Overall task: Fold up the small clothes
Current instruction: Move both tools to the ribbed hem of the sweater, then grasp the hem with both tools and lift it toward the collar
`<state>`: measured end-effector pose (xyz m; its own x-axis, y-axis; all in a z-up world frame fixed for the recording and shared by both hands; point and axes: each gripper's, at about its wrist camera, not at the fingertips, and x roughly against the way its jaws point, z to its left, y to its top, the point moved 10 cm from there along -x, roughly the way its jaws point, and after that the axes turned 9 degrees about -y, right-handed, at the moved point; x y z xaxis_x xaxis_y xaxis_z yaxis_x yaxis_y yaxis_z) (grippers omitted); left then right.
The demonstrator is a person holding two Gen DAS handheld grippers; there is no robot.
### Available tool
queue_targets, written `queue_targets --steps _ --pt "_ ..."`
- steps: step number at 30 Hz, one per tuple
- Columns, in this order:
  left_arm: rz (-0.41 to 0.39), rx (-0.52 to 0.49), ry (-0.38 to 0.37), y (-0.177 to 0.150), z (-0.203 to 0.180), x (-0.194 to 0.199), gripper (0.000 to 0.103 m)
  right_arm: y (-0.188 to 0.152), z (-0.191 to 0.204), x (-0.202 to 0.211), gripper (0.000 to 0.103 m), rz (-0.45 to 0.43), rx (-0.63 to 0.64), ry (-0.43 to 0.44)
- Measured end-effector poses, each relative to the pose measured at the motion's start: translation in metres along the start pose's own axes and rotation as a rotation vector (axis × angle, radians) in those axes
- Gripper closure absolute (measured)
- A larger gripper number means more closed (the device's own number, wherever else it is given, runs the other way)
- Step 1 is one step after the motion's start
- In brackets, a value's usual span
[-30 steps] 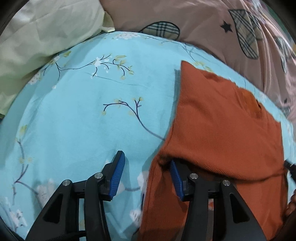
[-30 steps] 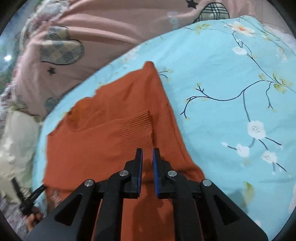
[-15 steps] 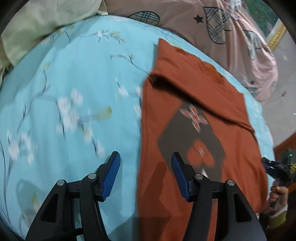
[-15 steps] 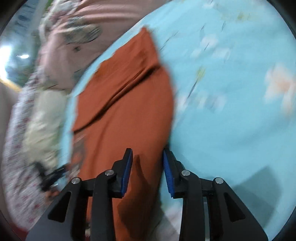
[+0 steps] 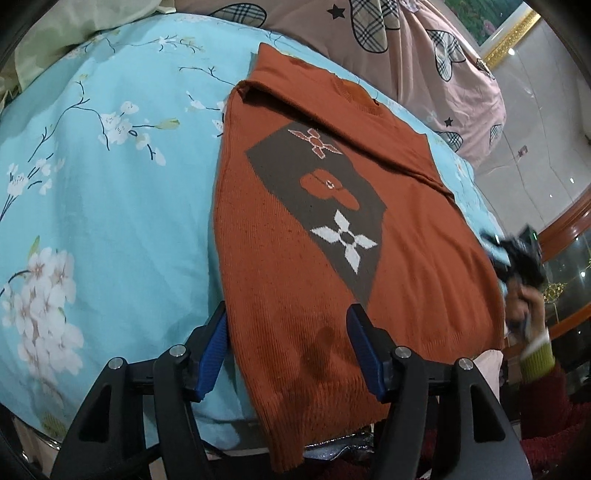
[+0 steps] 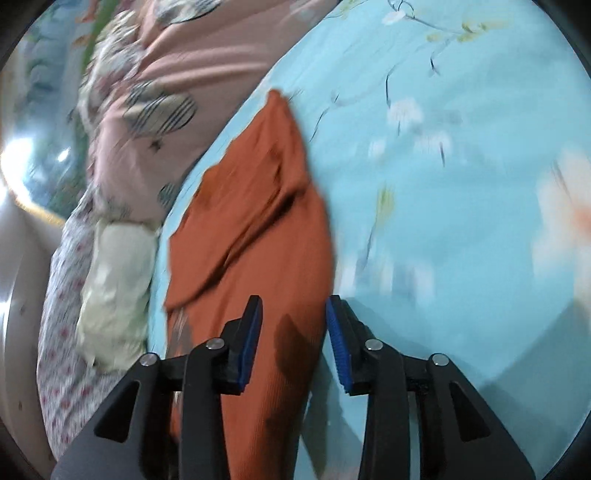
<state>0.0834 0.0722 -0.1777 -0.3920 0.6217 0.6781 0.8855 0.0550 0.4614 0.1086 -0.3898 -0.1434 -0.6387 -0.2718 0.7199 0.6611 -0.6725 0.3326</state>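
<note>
An orange knit sweater (image 5: 406,258) with a brown diamond panel and flower motifs lies flat on a light blue floral bedsheet (image 5: 110,203). Both sleeves are folded across its upper part. Its hem hangs over the near bed edge. My left gripper (image 5: 286,347) is open above the hem, near the sweater's left side. In the right wrist view the sweater (image 6: 258,229) is blurred, and my right gripper (image 6: 293,339) is open above its right edge, holding nothing. The right gripper also shows blurred at the sweater's right edge in the left wrist view (image 5: 517,254).
A pink quilt (image 5: 406,48) with plaid hearts is bunched at the head of the bed. A pale green pillow (image 5: 74,29) lies at the far left. The bed's near edge (image 5: 221,435) is just below the left gripper. A wooden frame and tiled floor (image 5: 546,155) lie at right.
Both grippers have pulled back from the folded sleeves toward the sweater's hem. The right gripper has opened from shut. The left stayed open.
</note>
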Motion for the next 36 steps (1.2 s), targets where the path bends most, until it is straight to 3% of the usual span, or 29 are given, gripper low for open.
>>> queue_targets --steps 2,6,8,15,17,21,27,34,36 --pt "0.001 0.003 0.0 -0.001 0.001 0.0 0.04 0.017 0.0 -0.017 0.061 0.032 -0.022 0.01" --pt "0.004 0.002 -0.002 -0.001 0.002 0.001 0.037 0.018 0.016 -0.036 0.061 0.163 -0.007 0.13" --pt "0.007 -0.004 -0.002 0.0 0.002 0.0 0.035 0.001 0.033 -0.028 0.06 0.231 0.029 0.252" --pt "0.02 -0.027 -0.017 0.001 -0.001 -0.003 0.032 -0.078 0.059 0.022 0.059 0.311 0.103 0.513" --pt "0.028 -0.029 -0.028 0.001 -0.001 -0.003 0.032 -0.107 0.062 0.037 0.059 0.332 0.147 0.546" --pt "0.044 -0.036 -0.043 -0.006 -0.003 -0.002 0.032 -0.143 0.055 0.042 0.059 0.324 0.198 0.431" --pt "0.071 -0.054 -0.045 -0.021 -0.008 0.003 0.032 -0.139 0.023 0.066 0.059 0.147 0.118 0.247" --pt "0.11 -0.088 -0.087 -0.033 -0.019 0.001 0.032 -0.17 0.018 0.063 0.06 0.149 0.154 0.141" --pt "0.112 -0.094 -0.093 -0.033 -0.019 0.002 0.04 -0.172 0.021 0.062 0.062 0.13 0.165 0.123"
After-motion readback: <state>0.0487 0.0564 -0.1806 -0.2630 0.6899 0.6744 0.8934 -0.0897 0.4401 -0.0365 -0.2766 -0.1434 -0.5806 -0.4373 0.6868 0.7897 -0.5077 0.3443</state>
